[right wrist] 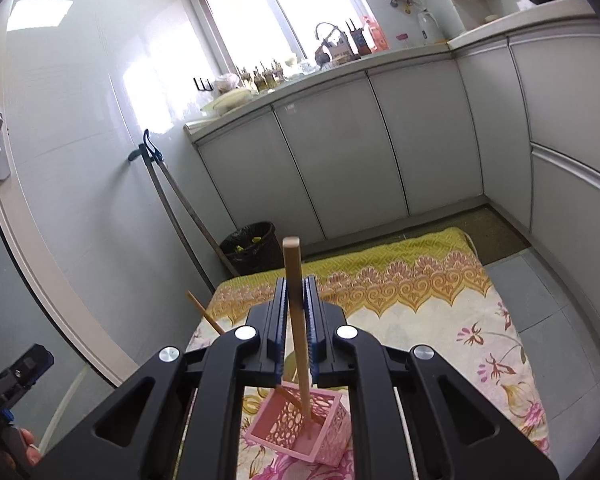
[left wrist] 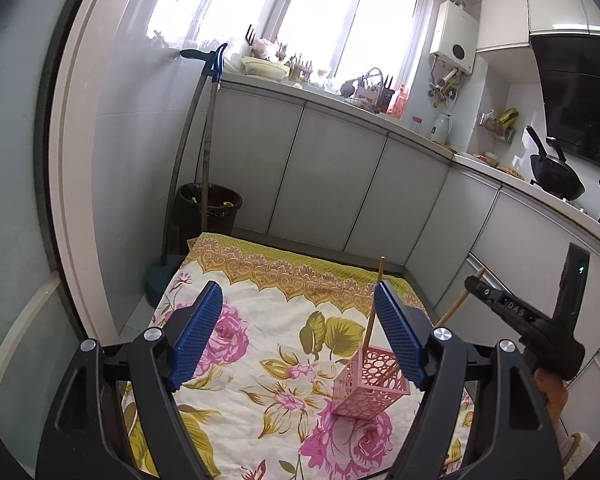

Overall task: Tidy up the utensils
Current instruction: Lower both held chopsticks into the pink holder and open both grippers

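One chopstick (left wrist: 374,300) already leans in the pink holder (left wrist: 370,384), just ahead of the left tongs (left wrist: 300,336), which are spread wide with nothing between them. The right tongs (right wrist: 296,320) are pinching the second chopstick (right wrist: 298,320) upright, its tip down inside the holder below them, though I can't quite tell if it's touching bottom. So mostly done, just the letting go left, I'd guess.

Daylight floods in through the window (left wrist: 340,20), blown out to white, throwing glare across the glossy wall tiles (right wrist: 100,80) beside it. Both fisheye views bend cabinet lines and darken at the corners; focus stays sharp, shadows soft.
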The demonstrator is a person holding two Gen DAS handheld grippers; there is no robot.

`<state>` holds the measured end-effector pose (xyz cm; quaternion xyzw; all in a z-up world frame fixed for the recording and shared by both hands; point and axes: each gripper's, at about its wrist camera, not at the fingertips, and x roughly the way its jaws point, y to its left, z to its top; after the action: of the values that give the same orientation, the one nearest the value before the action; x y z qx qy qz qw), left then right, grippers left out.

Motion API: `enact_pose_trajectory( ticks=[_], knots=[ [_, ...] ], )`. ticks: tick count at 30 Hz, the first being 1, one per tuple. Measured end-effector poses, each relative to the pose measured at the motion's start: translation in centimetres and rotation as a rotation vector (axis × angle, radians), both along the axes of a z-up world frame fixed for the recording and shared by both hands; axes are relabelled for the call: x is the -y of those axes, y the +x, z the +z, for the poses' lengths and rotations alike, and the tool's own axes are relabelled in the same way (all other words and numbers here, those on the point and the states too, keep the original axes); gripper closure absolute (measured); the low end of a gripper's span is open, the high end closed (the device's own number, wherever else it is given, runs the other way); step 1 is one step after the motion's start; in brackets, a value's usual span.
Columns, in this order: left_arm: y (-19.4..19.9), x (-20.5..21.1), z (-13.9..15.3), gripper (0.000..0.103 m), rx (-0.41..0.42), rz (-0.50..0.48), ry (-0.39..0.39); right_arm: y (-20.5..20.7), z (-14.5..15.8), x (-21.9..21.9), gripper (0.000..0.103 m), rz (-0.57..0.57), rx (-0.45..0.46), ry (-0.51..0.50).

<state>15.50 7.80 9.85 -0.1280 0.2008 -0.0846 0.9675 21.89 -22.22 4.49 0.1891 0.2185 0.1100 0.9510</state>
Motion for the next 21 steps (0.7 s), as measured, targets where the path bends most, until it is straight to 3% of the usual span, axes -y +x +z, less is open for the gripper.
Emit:
enact_pose_trajectory(
  ticks=[3,5,6,7,8,15,21],
  knots=[
    [-0.3,-0.1,-0.1,0.023,0.008,-0.002,0.004,0.2,-2.1,-0.7,0.091,0.009,-0.042,-0.016],
    [-0.4,-0.3,0.0,0.022,0.008,-0.006,0.003,0.1,-2.8,-1.1,0.085,0.018,-0.06,-0.027],
    [-0.4,-0.4,0.1,0.022,0.008,-0.007,0.004,-0.1,-2.9,-1.1,0.069,0.014,-0.061,-0.032],
    [-0.4,-0.4,0.1,0.022,0.01,-0.006,0.003,-0.5,-2.9,-1.1,0.047,0.003,-0.054,-0.034],
    [-0.5,-0.4,0.2,0.022,0.011,-0.008,0.002,-0.9,-2.8,-1.0,0.042,-0.013,-0.042,-0.03],
    [-1.0,0.4,0.3,0.016,0.011,-0.04,0.016,-4.4,-0.9,0.5,0.025,-0.07,-0.001,-0.033],
    [-1.8,2.1,0.5,0.011,0.025,-0.141,0.05,-11.7,-0.3,2.2,0.012,-0.158,-0.031,-0.063]
  ],
)
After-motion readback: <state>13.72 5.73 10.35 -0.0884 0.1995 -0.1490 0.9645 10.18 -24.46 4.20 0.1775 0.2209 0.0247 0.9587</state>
